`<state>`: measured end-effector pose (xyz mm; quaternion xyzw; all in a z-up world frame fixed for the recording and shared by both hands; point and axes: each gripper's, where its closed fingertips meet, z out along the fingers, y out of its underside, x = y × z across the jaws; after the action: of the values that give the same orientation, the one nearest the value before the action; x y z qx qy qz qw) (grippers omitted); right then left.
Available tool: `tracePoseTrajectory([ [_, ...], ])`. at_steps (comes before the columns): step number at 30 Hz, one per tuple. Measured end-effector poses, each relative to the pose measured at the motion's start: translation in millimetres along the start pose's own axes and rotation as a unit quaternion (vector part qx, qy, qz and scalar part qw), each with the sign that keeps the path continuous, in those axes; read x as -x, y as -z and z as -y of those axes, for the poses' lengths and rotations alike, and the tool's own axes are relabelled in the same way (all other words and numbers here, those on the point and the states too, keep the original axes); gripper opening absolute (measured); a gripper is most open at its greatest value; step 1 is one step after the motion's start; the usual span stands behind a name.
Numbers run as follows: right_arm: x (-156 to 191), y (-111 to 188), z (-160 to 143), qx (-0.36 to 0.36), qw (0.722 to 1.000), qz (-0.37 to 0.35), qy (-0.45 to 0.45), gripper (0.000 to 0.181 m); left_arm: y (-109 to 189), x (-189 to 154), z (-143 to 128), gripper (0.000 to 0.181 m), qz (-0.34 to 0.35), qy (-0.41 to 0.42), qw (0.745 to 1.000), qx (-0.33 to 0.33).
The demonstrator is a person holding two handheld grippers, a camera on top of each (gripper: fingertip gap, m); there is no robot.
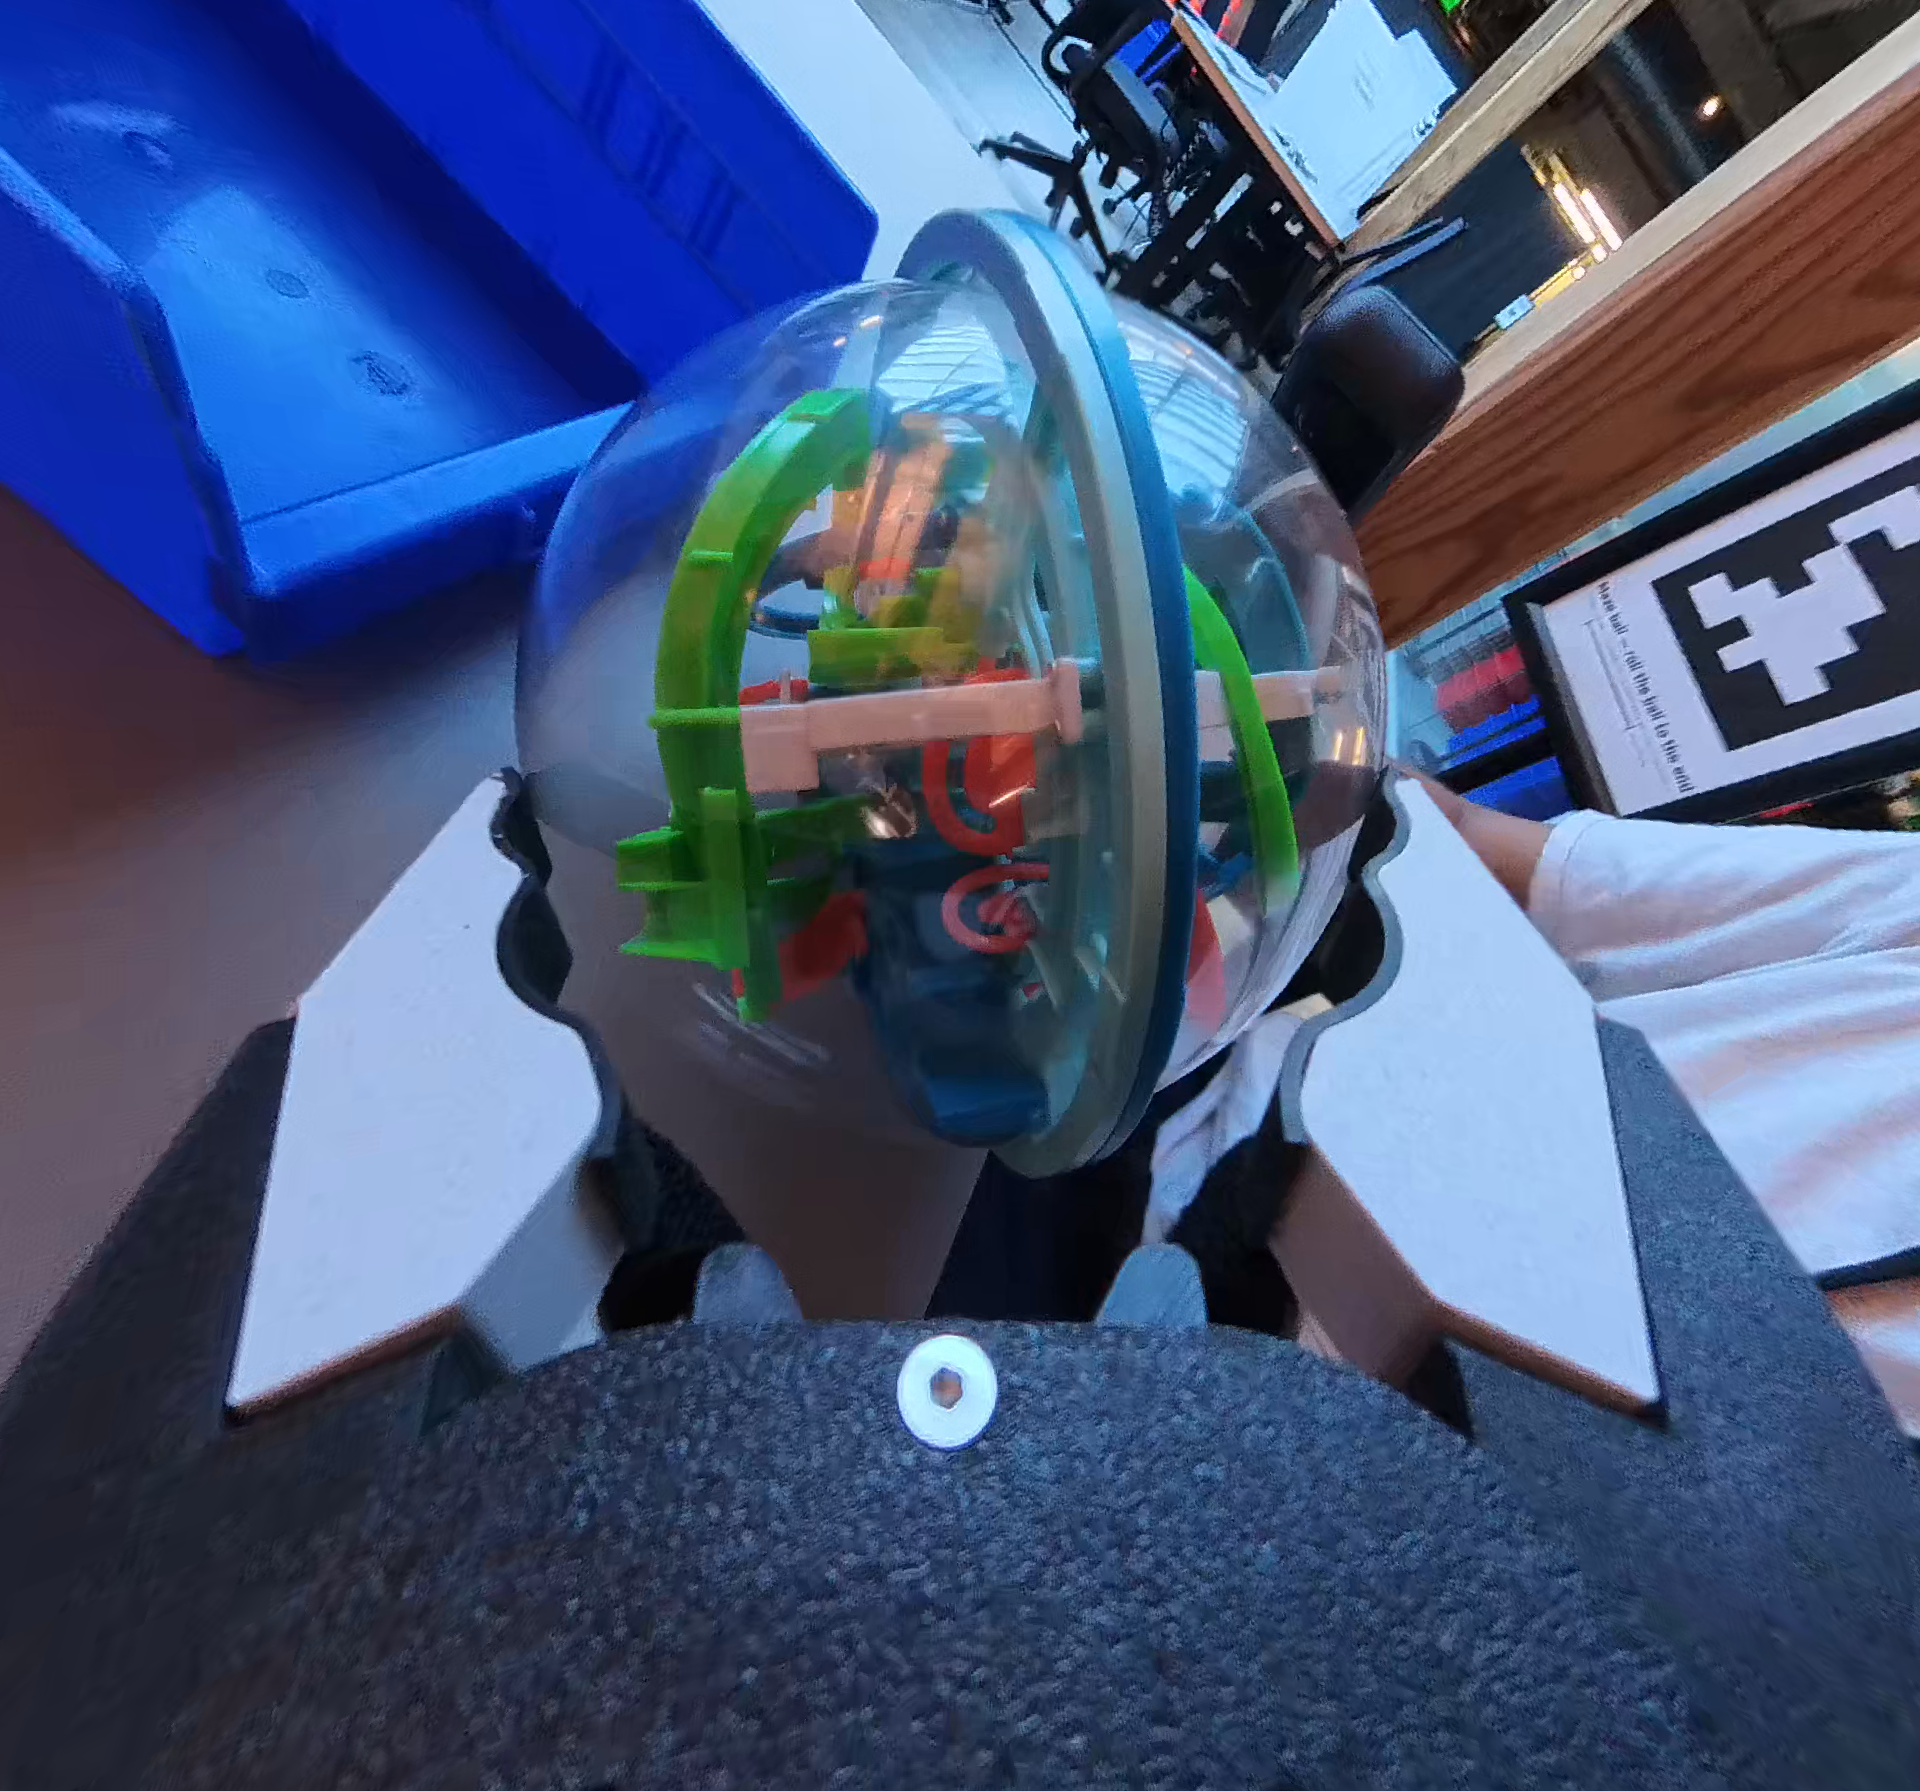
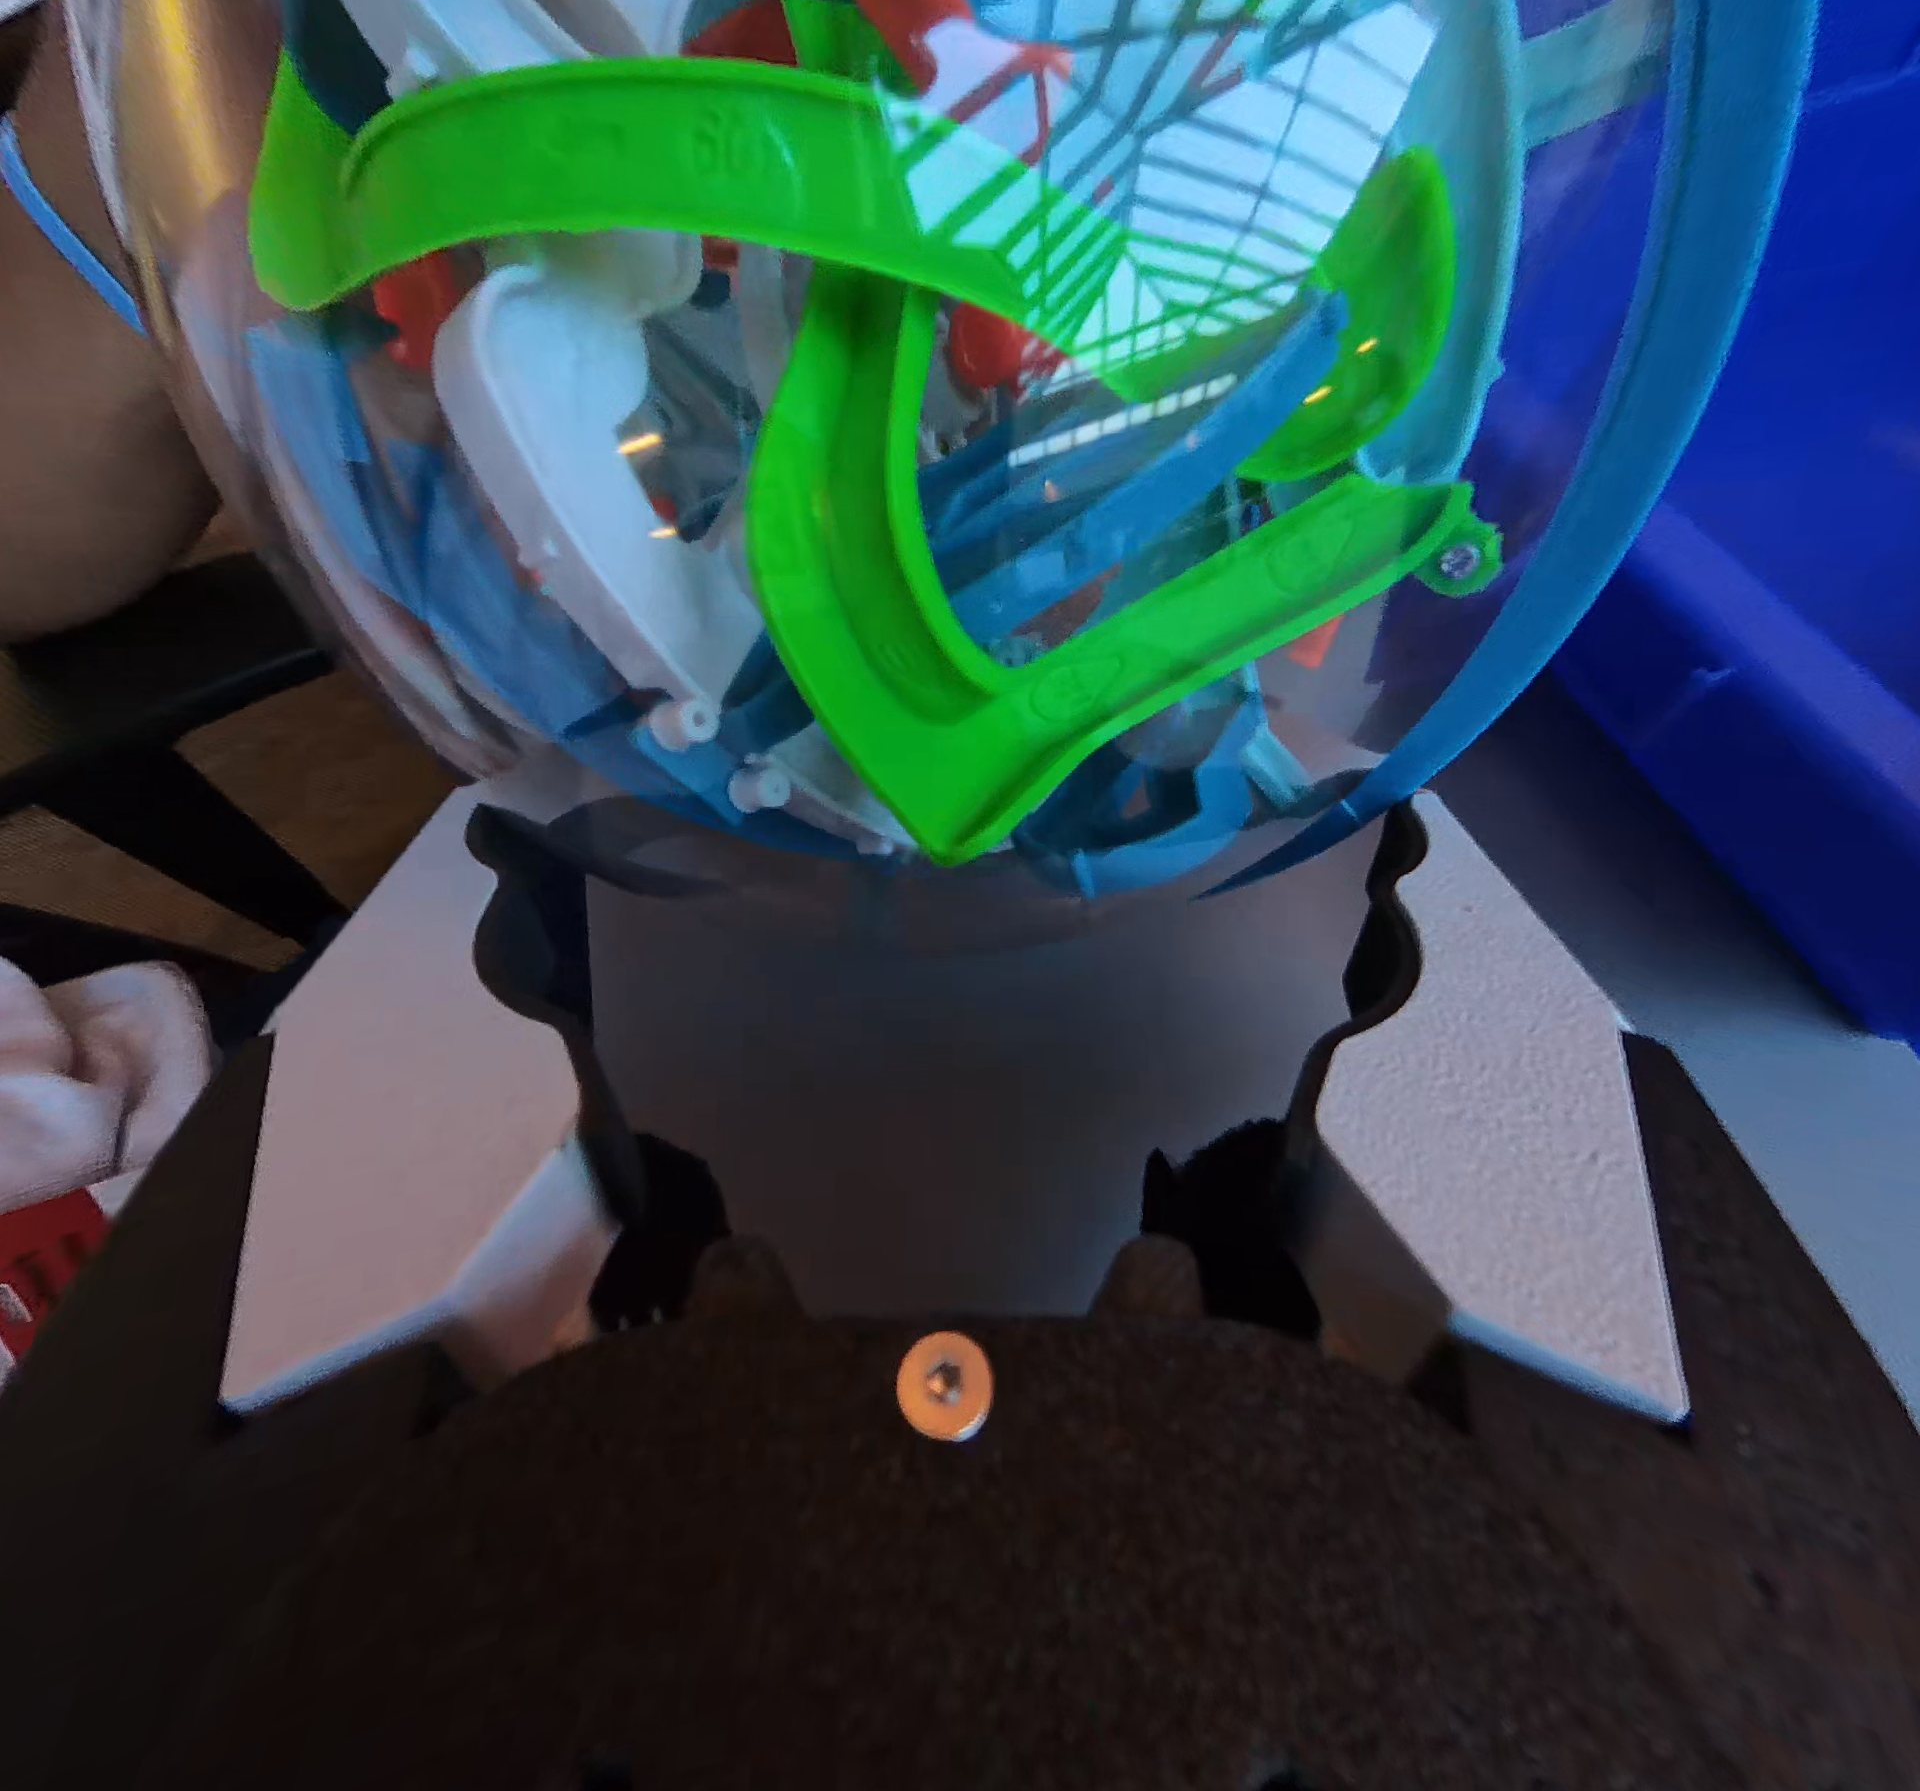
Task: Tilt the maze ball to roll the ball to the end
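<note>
A blue bin [image 1: 343, 214] fills the upper left; both grippers' fingers [image 1: 416, 1045] clasp the maze ball [image 1: 935, 702], inner ball unseen, progress unclear.

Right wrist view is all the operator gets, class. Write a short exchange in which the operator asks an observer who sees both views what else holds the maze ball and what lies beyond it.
Operator: The ball fills my view. Does anything else hold it?
Observer: Yes. The left gripper has one finger against each side of the maze ball.
Operator: How does its blue-grey ring run from that side?
Observer: Nearly upright, leaning a little to the left at the top.
Operator: What is beyond the ball?
Observer: A framed sign stands to its right.
</note>
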<state>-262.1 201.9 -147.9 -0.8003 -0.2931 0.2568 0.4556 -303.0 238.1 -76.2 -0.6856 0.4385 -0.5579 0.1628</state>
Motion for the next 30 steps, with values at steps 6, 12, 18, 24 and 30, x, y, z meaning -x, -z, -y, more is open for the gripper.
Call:
tracePoseTrajectory([
  [6,-2,27,22,-0.032,0.999,0.008,-0.015,0.154,-6,-5,3,0.148,-0.08,0.077,0.993,-0.036],
  [12,-2,62,44,-0.026,1.0,0.002,-0.005,0.154,-17,-25,14,0.148,-0.147,0.113,0.979,-0.08],
  [18,3,80,63,-0.016,1.0,-0.005,0.011,0.155,-17,-41,20,0.148,-0.192,0.121,0.969,-0.1],
  [24,7,84,69,-0.003,1.0,-0.016,0.027,0.155,-14,-47,23,0.148,-0.198,0.104,0.969,-0.106],
  [30,6,79,65,-0.022,1.0,-0.008,0.017,0.156,-11,-46,25,0.148,-0.165,0.101,0.976,-0.101],
])
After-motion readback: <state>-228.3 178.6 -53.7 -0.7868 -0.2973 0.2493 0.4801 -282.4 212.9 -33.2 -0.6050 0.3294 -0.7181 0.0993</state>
